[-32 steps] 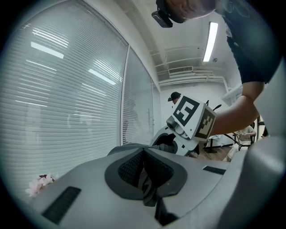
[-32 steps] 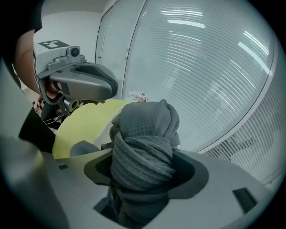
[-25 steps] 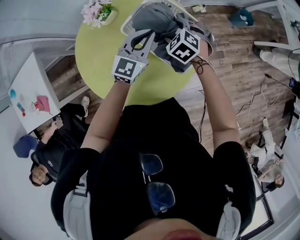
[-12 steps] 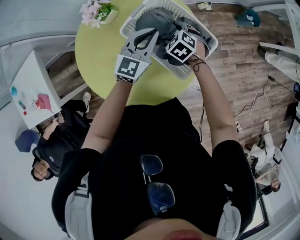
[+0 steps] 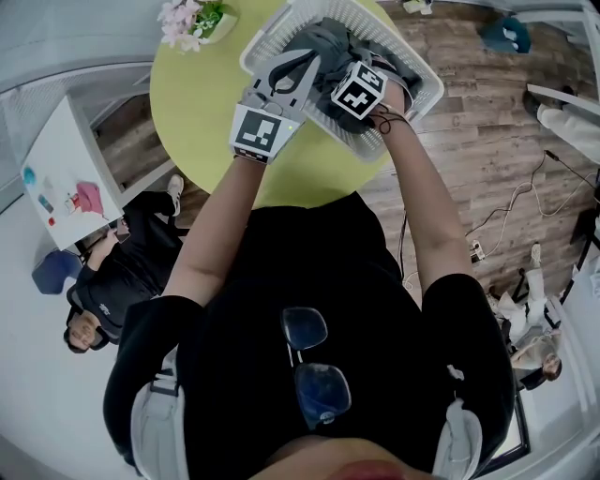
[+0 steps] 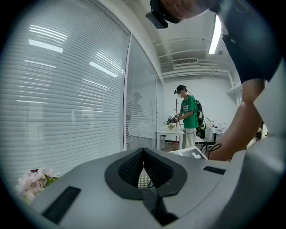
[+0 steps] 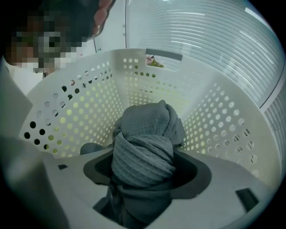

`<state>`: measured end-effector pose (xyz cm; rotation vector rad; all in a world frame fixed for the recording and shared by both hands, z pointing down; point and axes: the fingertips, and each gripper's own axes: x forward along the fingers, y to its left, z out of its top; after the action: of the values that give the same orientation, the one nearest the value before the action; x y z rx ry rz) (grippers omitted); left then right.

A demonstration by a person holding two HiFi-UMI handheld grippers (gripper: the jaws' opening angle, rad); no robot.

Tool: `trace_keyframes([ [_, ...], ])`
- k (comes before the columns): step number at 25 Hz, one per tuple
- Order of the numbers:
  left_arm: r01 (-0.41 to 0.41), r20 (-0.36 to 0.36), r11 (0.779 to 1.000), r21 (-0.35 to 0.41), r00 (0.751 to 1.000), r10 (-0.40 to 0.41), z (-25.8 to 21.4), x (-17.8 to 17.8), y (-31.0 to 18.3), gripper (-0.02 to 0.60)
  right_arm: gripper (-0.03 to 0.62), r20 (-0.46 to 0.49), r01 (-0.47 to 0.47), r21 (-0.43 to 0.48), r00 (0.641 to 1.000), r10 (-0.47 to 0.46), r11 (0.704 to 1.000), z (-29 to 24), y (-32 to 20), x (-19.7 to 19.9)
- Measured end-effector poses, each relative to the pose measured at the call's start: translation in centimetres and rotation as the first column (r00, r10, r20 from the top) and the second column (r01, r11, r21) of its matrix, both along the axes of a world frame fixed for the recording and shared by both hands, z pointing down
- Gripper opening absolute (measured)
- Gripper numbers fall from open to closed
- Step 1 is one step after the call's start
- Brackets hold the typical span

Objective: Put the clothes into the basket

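Now right tongs (image 7: 144, 176) clamp the grey garment (image 7: 147, 134) inside the basket (image 7: 219, 120) — left tongs (image 6: 143, 154) pressed together.

The right gripper (image 7: 145, 169) has lowered the grey garment (image 7: 147, 129) into the basket (image 7: 85, 96)

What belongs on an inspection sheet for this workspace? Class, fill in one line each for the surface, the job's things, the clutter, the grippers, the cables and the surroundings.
Surface: round yellow-green table, bare across its near part.
Job's things: white perforated basket standing on the table; bunched grey garment down inside the basket.
Clutter: pot of pink flowers at the table's far left edge.
Grippers: left gripper jaws together, nothing between them; right gripper closed on the grey garment, inside the basket.
Cables: loose cables on the wooden floor to the right.
Surroundings: seated person by a white side table; window blinds; standing person in a green shirt.
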<state>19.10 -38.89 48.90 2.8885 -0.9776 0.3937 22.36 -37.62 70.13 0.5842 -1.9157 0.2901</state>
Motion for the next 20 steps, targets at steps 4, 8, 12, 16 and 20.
trace_keyframes([
  [4,0.008,0.003,1.000,-0.002,1.000,-0.008,0.1,-0.2,0.0,0.011,0.345,-0.011,0.003,-0.035,1.000,-0.004,0.999,2.0,0.2,-0.3],
  [8,0.013,-0.001,1.000,0.012,1.000,-0.013,-0.2,-0.6,-0.1,0.011,0.352,-0.011,-0.019,-0.069,1.000,0.018,0.997,3.0,0.1,-0.3],
  [12,0.011,-0.009,1.000,0.009,1.000,-0.010,-0.3,-0.7,0.1,0.011,0.373,-0.014,-0.032,-0.076,0.999,0.031,0.997,2.7,0.1,-0.1],
  [16,0.007,-0.015,1.000,0.014,1.000,-0.007,-0.6,-0.7,0.2,0.011,0.373,0.009,-0.037,-0.057,0.999,0.037,0.998,1.0,0.0,-0.2],
  [20,0.003,-0.019,0.999,0.032,1.000,-0.003,-1.3,-0.7,0.5,0.011,0.373,0.044,-0.055,-0.027,0.997,0.056,0.998,-1.7,-0.5,0.0],
])
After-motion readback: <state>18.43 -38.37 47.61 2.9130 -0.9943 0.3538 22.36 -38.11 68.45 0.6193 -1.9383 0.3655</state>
